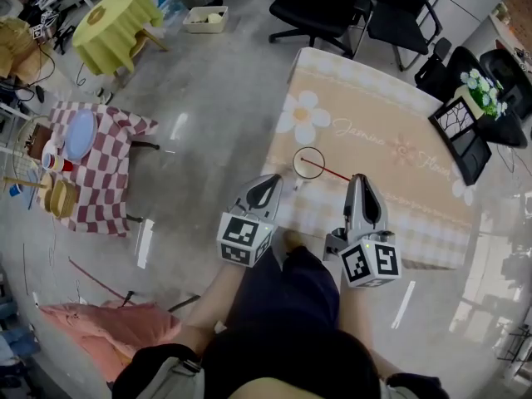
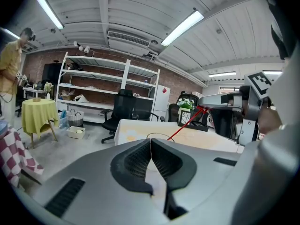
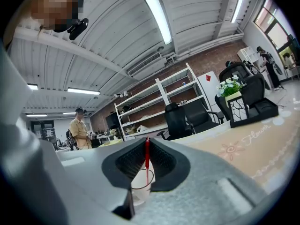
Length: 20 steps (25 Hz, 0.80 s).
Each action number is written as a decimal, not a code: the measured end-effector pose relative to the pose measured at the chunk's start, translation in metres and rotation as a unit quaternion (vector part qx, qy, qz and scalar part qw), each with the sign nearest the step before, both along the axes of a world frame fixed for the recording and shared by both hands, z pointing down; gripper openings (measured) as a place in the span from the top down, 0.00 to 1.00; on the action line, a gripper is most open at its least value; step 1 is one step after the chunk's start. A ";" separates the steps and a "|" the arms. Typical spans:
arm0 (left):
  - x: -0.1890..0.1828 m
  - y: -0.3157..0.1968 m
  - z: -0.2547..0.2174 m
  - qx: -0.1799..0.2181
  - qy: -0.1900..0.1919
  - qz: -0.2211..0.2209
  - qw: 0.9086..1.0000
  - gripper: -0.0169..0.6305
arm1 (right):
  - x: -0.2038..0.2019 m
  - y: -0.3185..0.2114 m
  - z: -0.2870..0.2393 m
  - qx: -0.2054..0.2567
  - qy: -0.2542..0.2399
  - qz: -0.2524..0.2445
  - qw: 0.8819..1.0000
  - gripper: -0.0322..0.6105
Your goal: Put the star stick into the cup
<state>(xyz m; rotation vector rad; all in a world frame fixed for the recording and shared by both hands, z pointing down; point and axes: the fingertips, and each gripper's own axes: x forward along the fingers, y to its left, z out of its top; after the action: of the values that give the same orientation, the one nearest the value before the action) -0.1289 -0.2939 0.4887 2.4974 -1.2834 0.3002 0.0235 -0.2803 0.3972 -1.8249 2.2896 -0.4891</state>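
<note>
Across my tablecloth (image 1: 391, 106) runs pale cursive lettering (image 1: 359, 131); I read roughly "Jasmine" near the middle and "House" toward the right edge, neither surely.

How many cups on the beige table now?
1. The clear cup stands by the table's near edge; the right tongs hold the red stick over its mouth. None seems hidden.

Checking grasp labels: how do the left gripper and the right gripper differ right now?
The right gripper has its jaws shut on the thin red stick; the left gripper has its jaws shut on nothing. The right gripper's stick reaches across to the clear cup; the left gripper sits beside that cup, apart from it. Shared: both are at the near edge of the table, pointing forward, one on each side of the cup.
</note>
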 end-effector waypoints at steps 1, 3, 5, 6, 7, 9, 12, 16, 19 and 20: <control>-0.001 -0.001 0.001 -0.001 -0.001 -0.002 1.000 0.95 | -0.001 -0.001 0.001 -0.002 0.000 -0.002 1.000 0.93; -0.001 -0.002 0.002 -0.003 -0.001 -0.004 1.000 0.95 | -0.001 -0.005 0.005 -0.006 0.000 -0.005 1.000 0.93; -0.001 -0.003 0.004 -0.005 -0.003 -0.007 1.000 0.95 | -0.001 -0.008 0.007 -0.007 -0.004 -0.007 1.000 0.93; -0.002 -0.004 0.005 -0.007 -0.004 -0.009 1.000 0.95 | -0.001 -0.009 0.008 -0.006 -0.006 -0.008 1.000 0.93; -0.002 -0.004 0.006 -0.008 -0.004 -0.011 1.000 0.95 | -0.001 -0.010 0.007 -0.005 -0.008 -0.009 1.000 0.93; -0.004 -0.005 0.008 -0.010 -0.006 -0.014 1.000 0.95 | -0.001 -0.013 0.007 -0.001 -0.006 -0.013 1.000 0.93; -0.003 -0.007 0.009 -0.011 -0.007 -0.016 1.000 0.95 | 0.002 -0.015 0.009 0.000 -0.005 -0.012 1.000 0.93; 0.001 -0.010 0.007 -0.009 -0.005 -0.013 1.000 0.95 | 0.004 -0.016 0.009 0.000 -0.005 -0.012 1.000 0.92; 0.005 -0.012 0.007 -0.009 -0.004 -0.010 1.000 0.95 | 0.005 -0.017 0.009 0.003 -0.005 -0.014 1.000 0.92; 0.006 -0.012 0.007 -0.010 -0.005 -0.009 1.000 0.95 | 0.006 -0.017 0.010 0.002 -0.005 -0.013 1.000 0.92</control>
<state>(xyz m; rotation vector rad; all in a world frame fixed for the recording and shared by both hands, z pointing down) -0.1233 -0.3059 0.4958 2.4688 -1.3005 0.3189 0.0293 -0.2971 0.4068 -1.7882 2.3103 -0.4944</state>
